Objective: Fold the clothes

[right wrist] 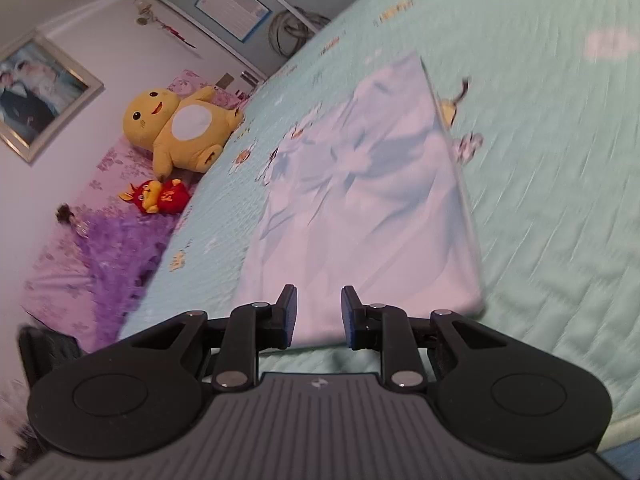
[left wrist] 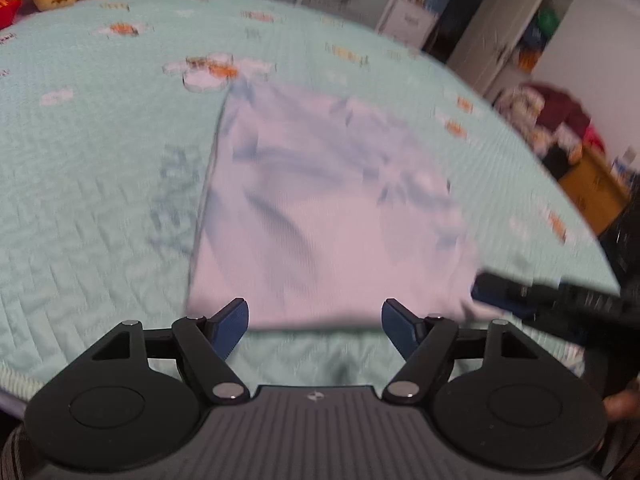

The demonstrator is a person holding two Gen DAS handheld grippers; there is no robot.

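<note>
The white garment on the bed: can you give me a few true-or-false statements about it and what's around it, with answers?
1. The white garment lies on a mint-green quilt. True.
2. The left gripper is clamped on the garment. False: its jaws stand wide apart, gripping nothing.
3. A yellow plush toy sits at the bed's far end. True.
4. The garment is hanging in the air. False: it lies on the quilt.
5. The right gripper has its jaws fully shut. False: a gap shows between them.
</note>
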